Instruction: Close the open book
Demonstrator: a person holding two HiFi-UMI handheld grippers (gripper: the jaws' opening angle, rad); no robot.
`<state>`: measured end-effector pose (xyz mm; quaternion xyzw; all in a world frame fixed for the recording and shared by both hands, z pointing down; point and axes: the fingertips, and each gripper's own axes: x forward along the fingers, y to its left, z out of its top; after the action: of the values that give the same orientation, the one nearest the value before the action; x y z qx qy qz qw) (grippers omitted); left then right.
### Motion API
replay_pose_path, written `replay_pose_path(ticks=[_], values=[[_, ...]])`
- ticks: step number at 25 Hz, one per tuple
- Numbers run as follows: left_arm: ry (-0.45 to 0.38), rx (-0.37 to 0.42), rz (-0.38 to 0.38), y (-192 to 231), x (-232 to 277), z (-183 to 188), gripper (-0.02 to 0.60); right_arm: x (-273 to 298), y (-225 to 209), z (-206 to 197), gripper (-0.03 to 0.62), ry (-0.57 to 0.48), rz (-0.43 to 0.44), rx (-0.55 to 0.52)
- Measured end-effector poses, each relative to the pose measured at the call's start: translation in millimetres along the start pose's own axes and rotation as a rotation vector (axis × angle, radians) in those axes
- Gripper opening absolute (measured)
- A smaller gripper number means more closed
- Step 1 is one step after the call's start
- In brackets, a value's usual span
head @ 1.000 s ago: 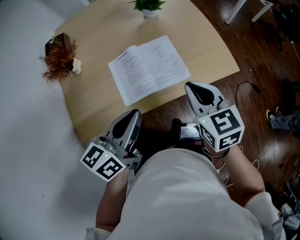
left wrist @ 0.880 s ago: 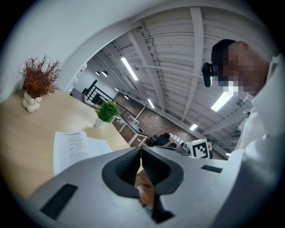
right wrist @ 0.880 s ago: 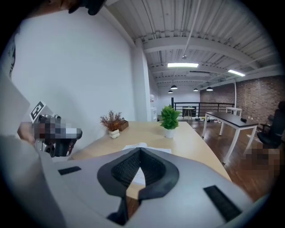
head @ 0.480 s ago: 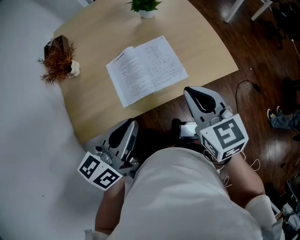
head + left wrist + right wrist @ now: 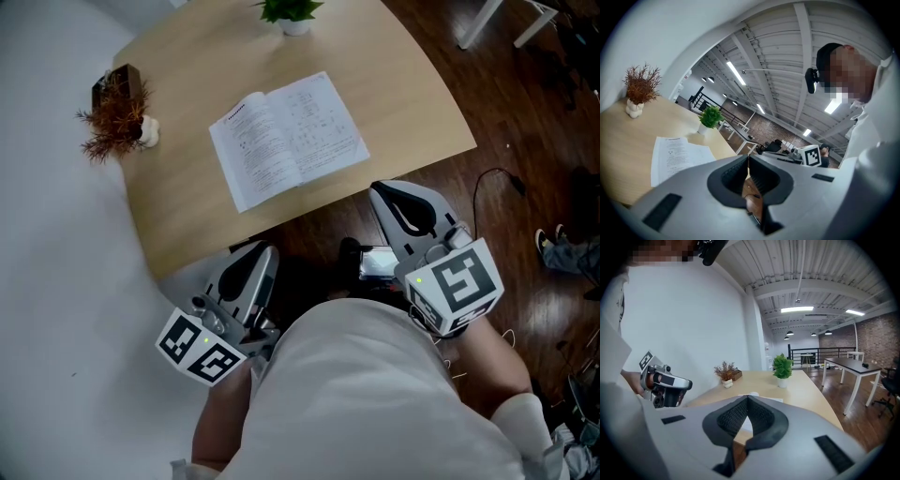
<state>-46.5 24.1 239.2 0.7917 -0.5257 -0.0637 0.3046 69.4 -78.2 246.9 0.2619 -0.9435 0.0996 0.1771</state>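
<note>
The left gripper (image 5: pixel 748 158) has its jaws pressed together, tip to tip, with nothing between them. The right gripper (image 5: pixel 747 399) is the same, shut on empty air. Both are held low and close to the person's body (image 5: pixel 375 394), short of the near edge of the table (image 5: pixel 183 202) and well apart from the book (image 5: pixel 289 139). That looks like a waiting posture: nothing needs gripping yet. A shut tip may also suit sliding under a cover to flip it, though that is only a guess.

The book lies open and face up near the table's front edge, its spine running diagonally away from the person. Either half seems within reach, and closing has not begun. A dried brown plant (image 5: pixel 117 117) and a green potted plant (image 5: pixel 294 11) stand at the far side, clear of the pages.

The green plant is cut off by the top of the head view. The hands are mostly hidden under the grippers and the body. A small dark device (image 5: pixel 378 262) between the grippers cannot be identified, and the book's print is too small to read.
</note>
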Motion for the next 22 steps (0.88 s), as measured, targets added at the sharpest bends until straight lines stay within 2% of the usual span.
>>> replay_pose_path(ticks=[10,22], values=[[-0.019,-0.028,0.054,-23,15,-17,-0.002,-16,-18,-9,0.002,0.030,0.083,-0.004],[-0.017,-0.019,0.057,-34,25,-26,-0.002,-28,-27,-14,0.002,0.030,0.095,-0.012]])
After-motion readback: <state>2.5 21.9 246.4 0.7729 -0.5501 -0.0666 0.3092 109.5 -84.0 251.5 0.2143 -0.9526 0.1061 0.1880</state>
